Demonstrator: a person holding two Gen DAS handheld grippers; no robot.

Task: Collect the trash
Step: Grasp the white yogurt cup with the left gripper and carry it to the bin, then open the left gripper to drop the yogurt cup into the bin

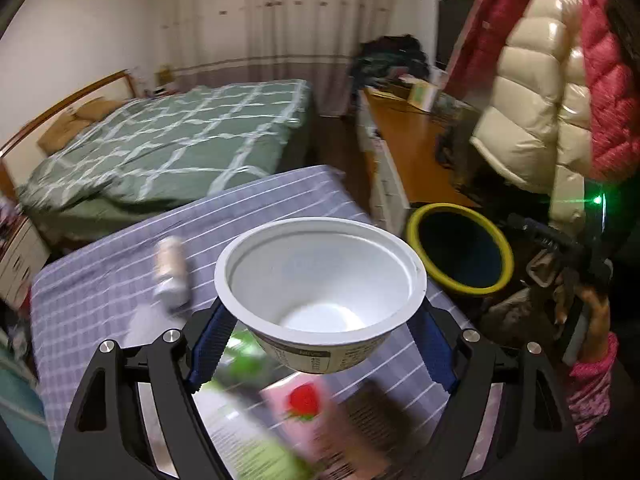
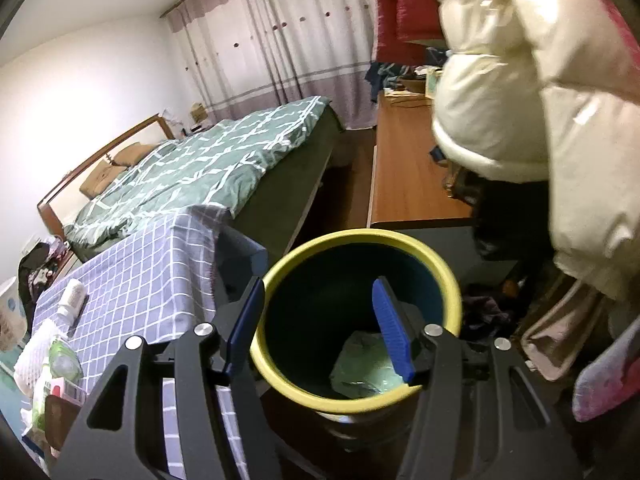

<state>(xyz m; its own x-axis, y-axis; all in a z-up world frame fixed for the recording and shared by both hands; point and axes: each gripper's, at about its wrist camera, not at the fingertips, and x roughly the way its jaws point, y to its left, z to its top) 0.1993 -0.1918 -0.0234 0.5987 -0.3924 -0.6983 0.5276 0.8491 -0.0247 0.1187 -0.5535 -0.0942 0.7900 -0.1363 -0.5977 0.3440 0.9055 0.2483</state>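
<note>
My left gripper (image 1: 322,312) is shut on a white empty disposable bowl (image 1: 320,272); its blue pads (image 1: 210,344) press on both sides of the bowl under the rim. The bowl hangs above the purple checked tablecloth (image 1: 100,280). To its right, on the floor, stands a dark bin with a yellow rim (image 1: 460,248). My right gripper (image 2: 318,284) hovers open over that bin (image 2: 360,240), one finger left of the rim and one above the inside. A crumpled greenish wrapper (image 2: 368,364) lies in the bin.
On the cloth lie a beige bottle (image 1: 170,272), a green packet (image 1: 244,356) and a pink carton with a red rose (image 1: 308,404). A bed with a green quilt (image 1: 160,140), a wooden desk (image 1: 408,148) and a person's puffy jacket (image 1: 540,100) surround the bin.
</note>
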